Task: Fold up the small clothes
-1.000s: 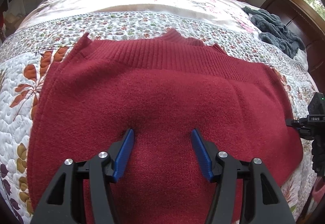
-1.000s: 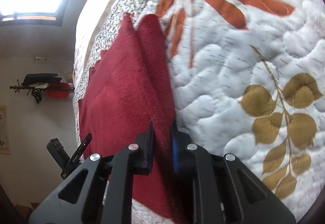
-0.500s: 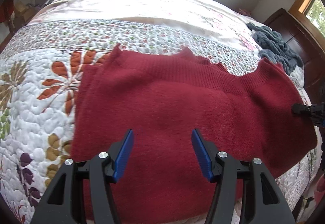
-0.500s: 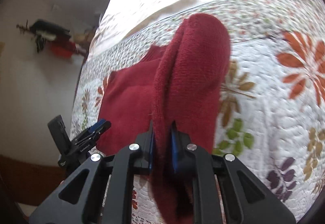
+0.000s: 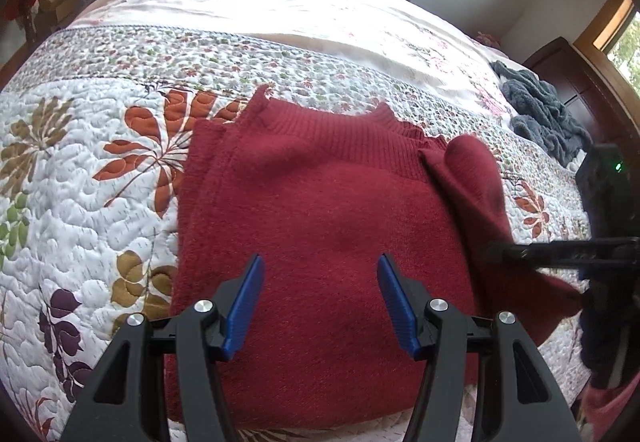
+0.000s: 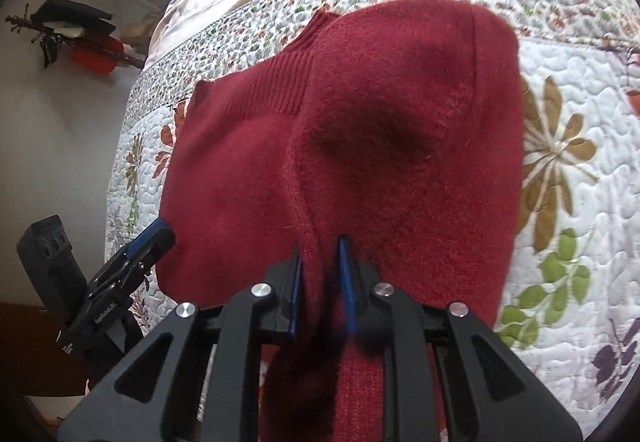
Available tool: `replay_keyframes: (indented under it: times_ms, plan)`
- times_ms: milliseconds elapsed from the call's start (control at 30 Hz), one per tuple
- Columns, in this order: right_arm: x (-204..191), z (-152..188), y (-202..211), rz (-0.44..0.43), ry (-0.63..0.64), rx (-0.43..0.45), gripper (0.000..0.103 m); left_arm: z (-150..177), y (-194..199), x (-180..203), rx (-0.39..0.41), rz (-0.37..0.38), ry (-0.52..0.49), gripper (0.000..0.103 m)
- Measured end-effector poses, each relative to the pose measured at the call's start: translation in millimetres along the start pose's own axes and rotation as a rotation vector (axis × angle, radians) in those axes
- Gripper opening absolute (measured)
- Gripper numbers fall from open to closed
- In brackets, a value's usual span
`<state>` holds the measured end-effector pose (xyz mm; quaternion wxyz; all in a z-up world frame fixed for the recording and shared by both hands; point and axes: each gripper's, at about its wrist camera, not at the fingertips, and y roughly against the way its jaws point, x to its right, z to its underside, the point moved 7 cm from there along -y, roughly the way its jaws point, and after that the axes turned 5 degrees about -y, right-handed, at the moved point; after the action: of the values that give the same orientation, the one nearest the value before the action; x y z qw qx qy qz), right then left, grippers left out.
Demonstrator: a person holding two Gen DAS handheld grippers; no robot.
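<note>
sweater (image 5: 320, 226): red knit, flat on the quilt (image 5: 80, 169), ribbed hem at the far edge; left side already folded in, straight edge.
right gripper (image 6: 322, 274): pinched tight on the sweater's right side; you've got that flap raised and arched over the body.
change: a second ago that edge hung low off the bed's side. Now it's up and swung inward, so the right-side fold is about half done.
left gripper (image 5: 320, 298): fingers spread, empty, hovering over the near middle of the sweater. It has backed off as the view widened; not pinning anything.
next (my read): you carry the flap across and lay it on the body, then let go. Soft knit may bunch; watch the edge line.
containers: none in view.
other: grey-blue heap (image 5: 544, 113) far right on the bed, well apart.
</note>
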<state>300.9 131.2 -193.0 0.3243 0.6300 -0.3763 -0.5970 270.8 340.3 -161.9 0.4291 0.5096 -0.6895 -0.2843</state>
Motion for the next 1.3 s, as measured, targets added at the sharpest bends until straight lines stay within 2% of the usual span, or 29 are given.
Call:
replay_keyframes:
  times_ms: [133, 300, 400, 467, 567, 700, 800, 1000, 1100, 1167, 1200, 1300]
  plan:
    - [-6.0, 3.3, -5.0, -0.084, -0.015, -0.034, 0.036, -2.1, 0.0, 6.9, -0.003, 0.056, 0.037, 0.059]
    - [-19.1, 3.9, 30.6, -0.273, -0.035, -0.017, 0.037, -9.2, -9.6, 32.0, -0.028, 0.172, 0.078, 0.059]
    - [-11.1, 4.7, 62.8, -0.237, 0.001, 0.057, 0.038, -12.2, -19.6, 50.8, -0.057, 0.251, 0.099, 0.059]
    - [9.1, 8.7, 81.9, -0.187, 0.000, 0.101, 0.039, -14.8, -28.8, 63.5, -0.072, 0.296, 0.115, 0.059]
    - [46.7, 20.8, 92.9, -0.150, -0.038, 0.121, 0.039, -17.5, -44.6, 77.4, -0.095, 0.361, 0.153, 0.059]
    - [92.8, 45.3, 85.3, -0.143, -0.099, 0.113, 0.039, -22.0, -65.6, 94.8, -0.120, 0.425, 0.195, 0.059]
    - [116.5, 63.7, 74.3, -0.165, -0.148, 0.107, 0.039, -22.8, -77.9, 106.5, -0.141, 0.442, 0.200, 0.059]
    - [135.0, 85.3, 60.4, -0.187, -0.193, 0.096, 0.039, -26.1, -100.7, 126.0, -0.174, 0.415, 0.174, 0.057]
    - [136.9, 89.8, 60.6, -0.187, -0.190, 0.103, 0.039, -28.4, -102.3, 129.2, -0.164, 0.389, 0.173, 0.033]
    - [138.2, 91.1, 62.6, -0.191, -0.197, 0.109, 0.039, -30.3, -102.0, 130.3, -0.154, 0.388, 0.184, 0.021]
    - [137.7, 89.4, 63.8, -0.192, -0.201, 0.112, 0.039, -30.9, -101.1, 131.2, -0.149, 0.391, 0.185, 0.017]
    - [134.5, 86.0, 66.5, -0.184, -0.200, 0.119, 0.039, -33.9, -94.9, 134.4, -0.118, 0.391, 0.180, 0.014]
